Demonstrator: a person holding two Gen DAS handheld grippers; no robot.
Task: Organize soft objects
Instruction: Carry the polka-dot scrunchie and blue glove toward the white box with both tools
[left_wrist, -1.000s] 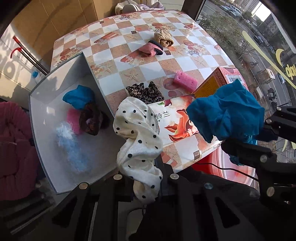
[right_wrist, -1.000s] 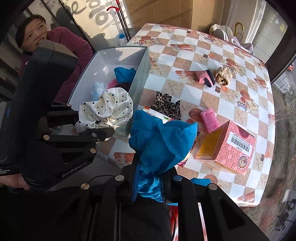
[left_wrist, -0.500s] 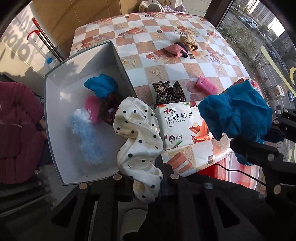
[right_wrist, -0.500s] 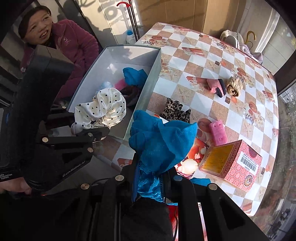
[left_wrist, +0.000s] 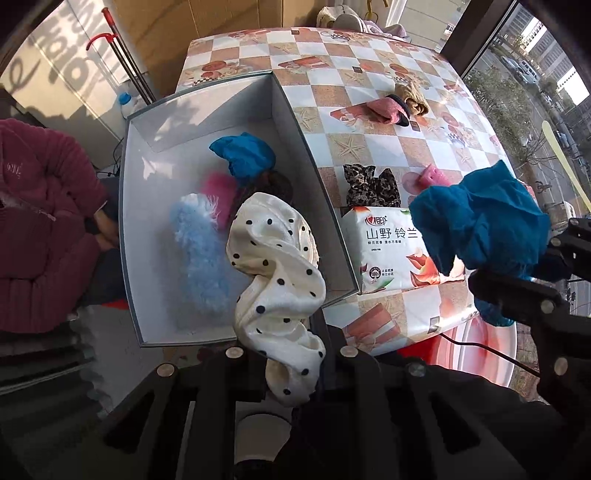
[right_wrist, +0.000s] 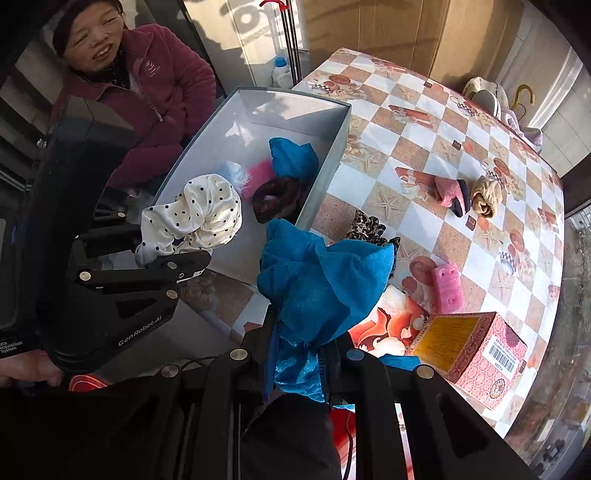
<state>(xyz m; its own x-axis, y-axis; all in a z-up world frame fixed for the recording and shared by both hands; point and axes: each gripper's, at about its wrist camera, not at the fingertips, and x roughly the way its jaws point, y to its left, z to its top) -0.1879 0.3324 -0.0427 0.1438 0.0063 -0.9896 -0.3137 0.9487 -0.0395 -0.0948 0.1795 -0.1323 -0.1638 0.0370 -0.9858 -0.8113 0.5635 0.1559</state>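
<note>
My left gripper (left_wrist: 291, 354) is shut on a white polka-dot cloth (left_wrist: 275, 269) and holds it over the near end of the grey box (left_wrist: 147, 122). My right gripper (right_wrist: 299, 354) is shut on a blue cloth (right_wrist: 317, 284), held above the table's near edge to the right of the box. The box holds a blue cloth (left_wrist: 243, 153), a pink fluffy item (left_wrist: 218, 192), a light blue fluffy item (left_wrist: 199, 254) and a dark scrunchie (right_wrist: 275, 197). On the table lie a leopard-print cloth (left_wrist: 371, 184), a pink sock (left_wrist: 388, 109) and a tan sock (left_wrist: 412, 98).
A tissue pack (left_wrist: 388, 247), a pink block (right_wrist: 448, 286) and a pink patterned carton (right_wrist: 476, 350) sit on the checkered table (left_wrist: 332, 48). A person in a maroon jacket (right_wrist: 147, 92) sits left of the box. A red basin (left_wrist: 484, 354) is below the table's edge.
Both grippers have moved left with their cloths. The polka-dot cloth is now over the box instead of over the tissue pack.
</note>
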